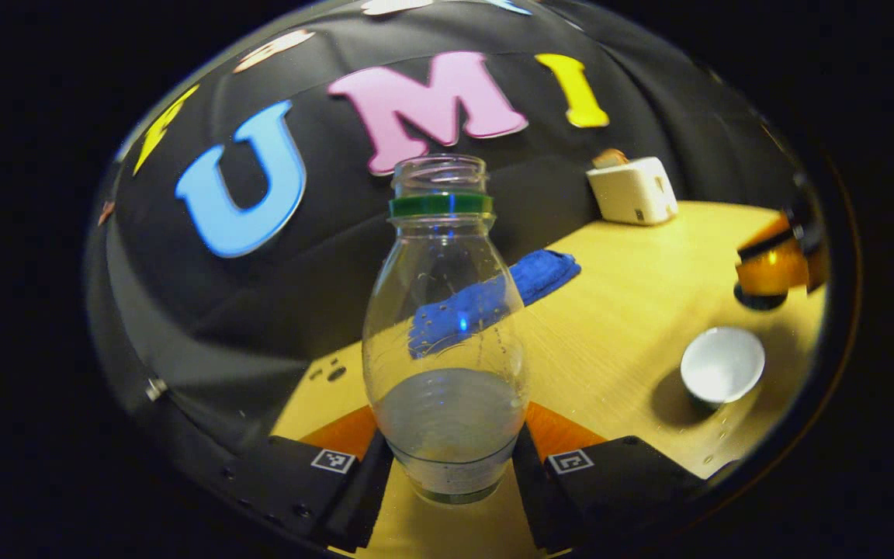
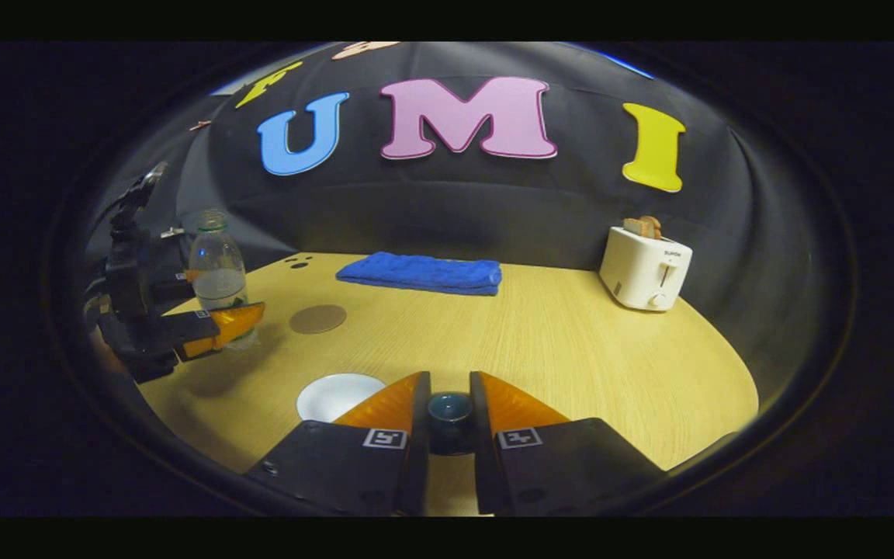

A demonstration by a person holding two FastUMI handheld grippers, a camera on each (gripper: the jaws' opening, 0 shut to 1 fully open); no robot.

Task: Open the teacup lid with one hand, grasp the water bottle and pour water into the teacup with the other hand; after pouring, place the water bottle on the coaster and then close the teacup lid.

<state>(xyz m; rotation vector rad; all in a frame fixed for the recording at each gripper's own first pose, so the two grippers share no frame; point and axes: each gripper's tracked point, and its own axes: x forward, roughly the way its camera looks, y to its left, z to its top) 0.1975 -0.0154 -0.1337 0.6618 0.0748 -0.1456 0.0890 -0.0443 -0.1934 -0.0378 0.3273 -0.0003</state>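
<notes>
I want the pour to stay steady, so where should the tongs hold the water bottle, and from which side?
Grip the water bottle low on its wide belly, coming in level from the side, as the left tongs do now. It stands upright with no cap, and the water sits low, so a low side grip probably keeps it steadiest.

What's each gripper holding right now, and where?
Left gripper clamps the water bottle at its lower body. Right gripper grips the teacup lid by its knob.
</notes>
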